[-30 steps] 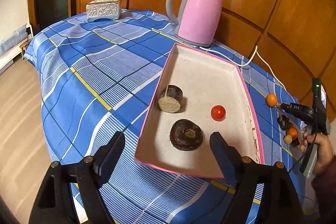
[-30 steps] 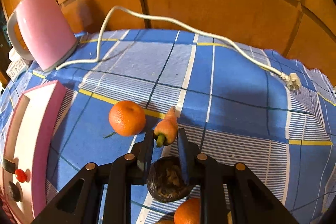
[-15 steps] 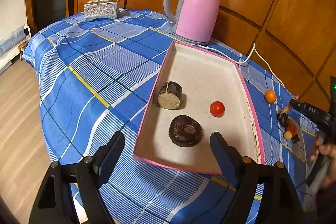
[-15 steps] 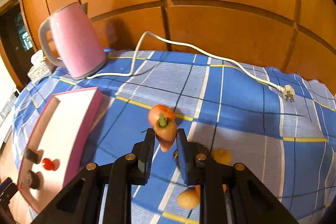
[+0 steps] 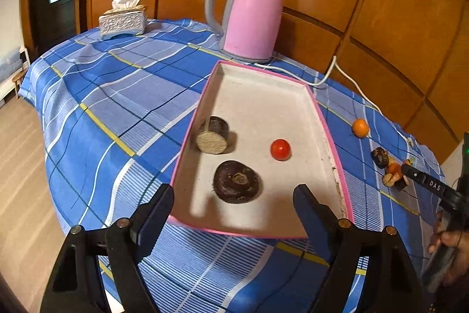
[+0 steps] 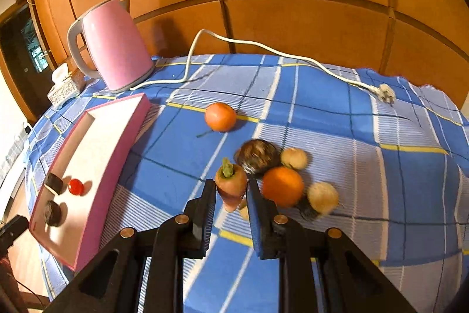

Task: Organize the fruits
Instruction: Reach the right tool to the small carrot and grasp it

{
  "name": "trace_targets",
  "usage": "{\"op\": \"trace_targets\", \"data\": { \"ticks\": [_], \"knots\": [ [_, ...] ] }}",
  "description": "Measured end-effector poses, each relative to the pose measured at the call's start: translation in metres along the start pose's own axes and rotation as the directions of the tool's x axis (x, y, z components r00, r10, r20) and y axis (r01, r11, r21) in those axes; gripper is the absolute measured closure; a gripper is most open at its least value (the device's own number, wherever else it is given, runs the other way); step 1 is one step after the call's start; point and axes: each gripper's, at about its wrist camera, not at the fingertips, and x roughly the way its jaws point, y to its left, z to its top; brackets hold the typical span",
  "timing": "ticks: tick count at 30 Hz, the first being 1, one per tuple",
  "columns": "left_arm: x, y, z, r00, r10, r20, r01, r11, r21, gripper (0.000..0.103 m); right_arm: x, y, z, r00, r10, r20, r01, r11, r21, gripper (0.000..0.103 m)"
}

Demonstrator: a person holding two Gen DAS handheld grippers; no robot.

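right gripper point(image 6: 231, 195): clamped on small carrot point(image 6: 230, 186), held above the blue plaid cloth point(image 6: 322, 113), just near of the fruit pile
carrot: short, orange, green stem stub up, tip pointing down between the fingers
left gripper point(image 5: 233, 203): jaws wide apart, nothing between them, hovering at near end of pink tray point(image 5: 331, 137)
left view only: tray contents clear: two dark round pieces point(image 5: 236, 181), one cherry tomato point(image 5: 280, 149)
right view only: loose pile right of tray: two oranges point(image 6: 220, 117), dark fruit, pale round ones; kettle point(image 6: 112, 44) far left, its plug lying loose

The right gripper point(image 6: 230, 192) tilts downward with jaws clamped, while the left gripper point(image 5: 233, 203) jaws gape wide.
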Motion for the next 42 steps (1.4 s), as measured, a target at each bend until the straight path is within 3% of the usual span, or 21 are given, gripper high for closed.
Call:
{"op": "trace_targets", "data": {
  "ticks": [14,21,29,35,37,39,42],
  "knots": [
    [0.000,-0.035,-0.004,0.998,-0.064,-0.019,0.066,0.989,0.134,0.019,-0.030,-0.051,-0.033,0.995,-0.095,0.000,0.095,0.991,0.091,0.082],
    [-0.003,-0.061,-0.007,0.993,-0.114,-0.022,0.116,0.963,0.243,0.019,-0.037,-0.063,-0.044,0.993,-0.116,0.002,0.115,0.986,0.125,0.082],
    [-0.004,-0.072,-0.010,0.989,-0.145,-0.038,0.150,0.947,0.284,0.019,-0.042,-0.068,-0.043,0.992,-0.126,0.018,0.123,0.984,0.131,0.082],
    [-0.011,-0.090,-0.014,0.983,-0.184,-0.015,0.177,0.914,0.364,0.019,-0.045,-0.072,-0.044,0.990,-0.136,0.021,0.132,0.980,0.148,0.082],
    [-0.013,-0.086,-0.011,0.985,-0.173,0.009,0.159,0.926,0.343,0.019,-0.046,-0.073,-0.043,0.990,-0.136,0.026,0.131,0.979,0.153,0.082],
    [-0.013,-0.072,-0.005,0.990,-0.133,0.040,0.117,0.955,0.274,0.019,-0.046,-0.073,-0.042,0.990,-0.136,0.027,0.130,0.980,0.152,0.082],
    [-0.012,-0.032,0.009,0.995,-0.066,0.075,0.059,0.995,0.084,0.018,-0.047,-0.073,-0.041,0.990,-0.134,0.032,0.128,0.981,0.147,0.082]
  ]
}}
